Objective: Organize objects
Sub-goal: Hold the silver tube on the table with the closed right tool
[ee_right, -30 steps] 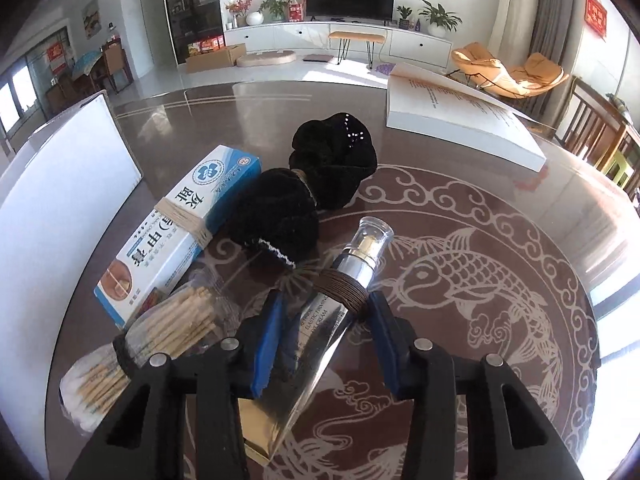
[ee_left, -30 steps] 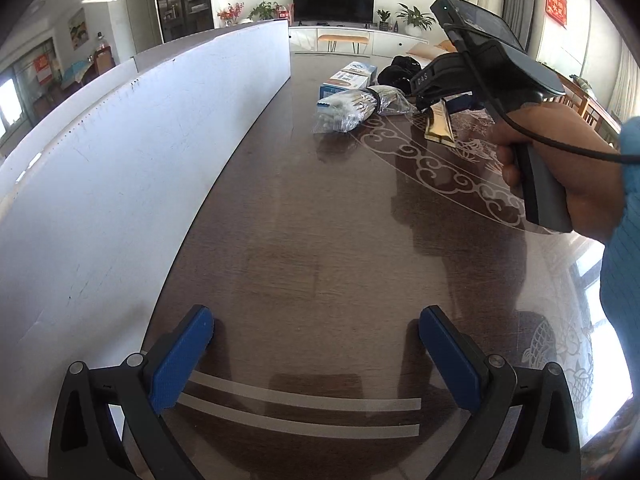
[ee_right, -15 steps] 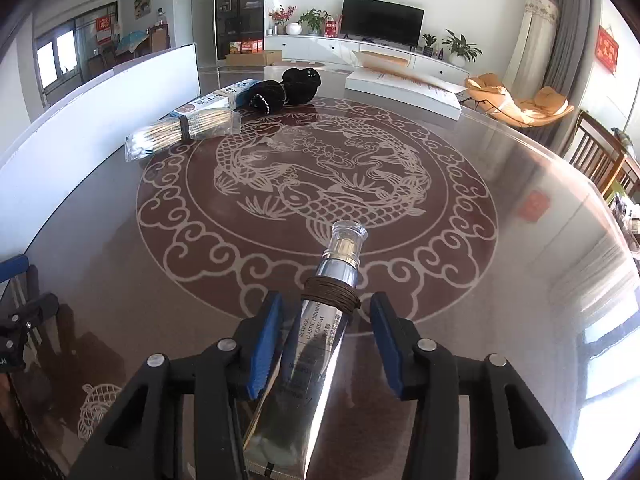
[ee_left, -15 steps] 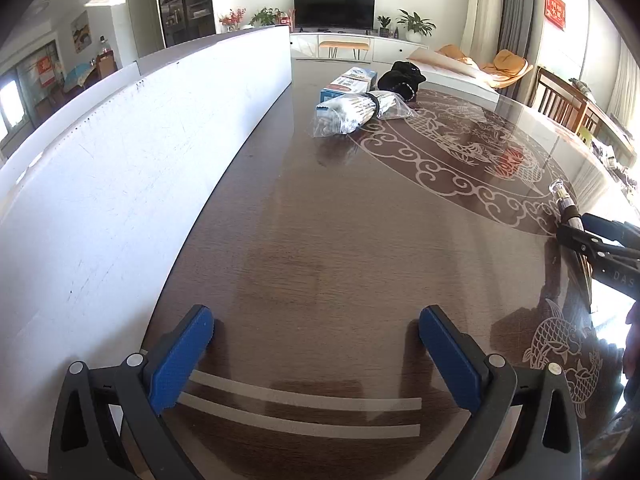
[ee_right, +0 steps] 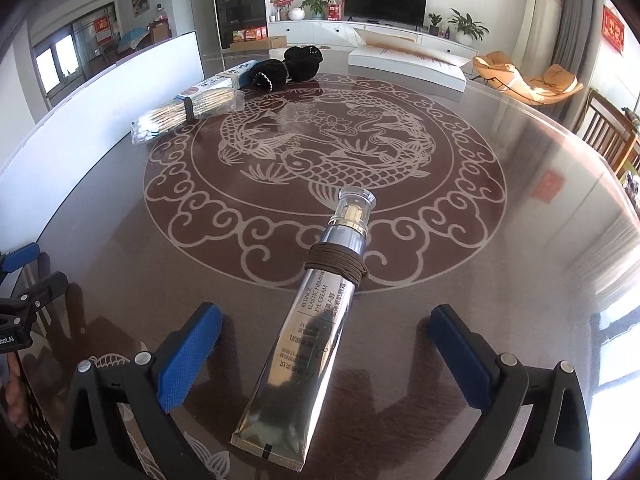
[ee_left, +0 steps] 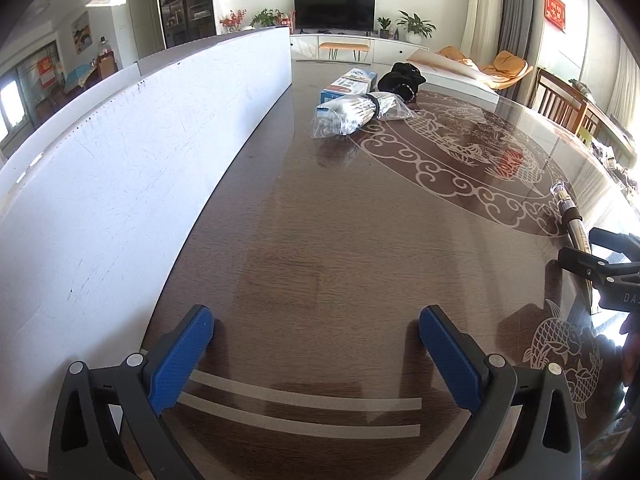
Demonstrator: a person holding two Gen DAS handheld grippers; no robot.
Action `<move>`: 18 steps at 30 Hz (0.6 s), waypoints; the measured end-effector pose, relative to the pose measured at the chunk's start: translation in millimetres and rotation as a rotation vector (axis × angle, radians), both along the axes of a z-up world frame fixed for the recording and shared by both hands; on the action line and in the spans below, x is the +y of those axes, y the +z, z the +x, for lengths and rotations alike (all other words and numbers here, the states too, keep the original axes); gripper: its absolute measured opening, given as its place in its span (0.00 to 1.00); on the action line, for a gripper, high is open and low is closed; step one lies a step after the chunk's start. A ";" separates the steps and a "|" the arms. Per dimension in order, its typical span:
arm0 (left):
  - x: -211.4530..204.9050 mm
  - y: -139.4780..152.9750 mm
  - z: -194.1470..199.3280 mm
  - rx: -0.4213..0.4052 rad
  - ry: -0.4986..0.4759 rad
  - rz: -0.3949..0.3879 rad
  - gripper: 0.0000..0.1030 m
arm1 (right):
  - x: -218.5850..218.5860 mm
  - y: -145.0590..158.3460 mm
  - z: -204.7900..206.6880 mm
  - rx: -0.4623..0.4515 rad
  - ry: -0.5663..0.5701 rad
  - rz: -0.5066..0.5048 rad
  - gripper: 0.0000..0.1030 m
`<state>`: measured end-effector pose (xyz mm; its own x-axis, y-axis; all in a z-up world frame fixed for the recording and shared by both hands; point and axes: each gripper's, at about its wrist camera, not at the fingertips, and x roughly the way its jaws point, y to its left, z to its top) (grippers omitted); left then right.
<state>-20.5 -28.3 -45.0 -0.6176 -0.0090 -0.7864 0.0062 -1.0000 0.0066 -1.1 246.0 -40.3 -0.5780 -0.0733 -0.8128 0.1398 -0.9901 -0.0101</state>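
Fingers of both grippers, left (ee_left: 316, 354) and right (ee_right: 326, 344), spread wide, silver tube (ee_right: 308, 336) lying free between the right's.

Bright daylight, sharp frames, heavy fisheye.
Sun from right-side windows; glare on glossy counter (ee_right: 560, 240), soft shadows, dark vignetted, curved edges.
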 end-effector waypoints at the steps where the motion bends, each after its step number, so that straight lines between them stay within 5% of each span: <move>1: -0.1 0.2 0.1 0.000 0.000 0.000 1.00 | -0.1 -0.1 0.0 -0.001 0.000 0.000 1.00; 18: 0.2 1.8 0.7 0.009 0.004 -0.001 1.00 | -0.1 -0.2 -0.2 -0.001 0.000 0.001 1.00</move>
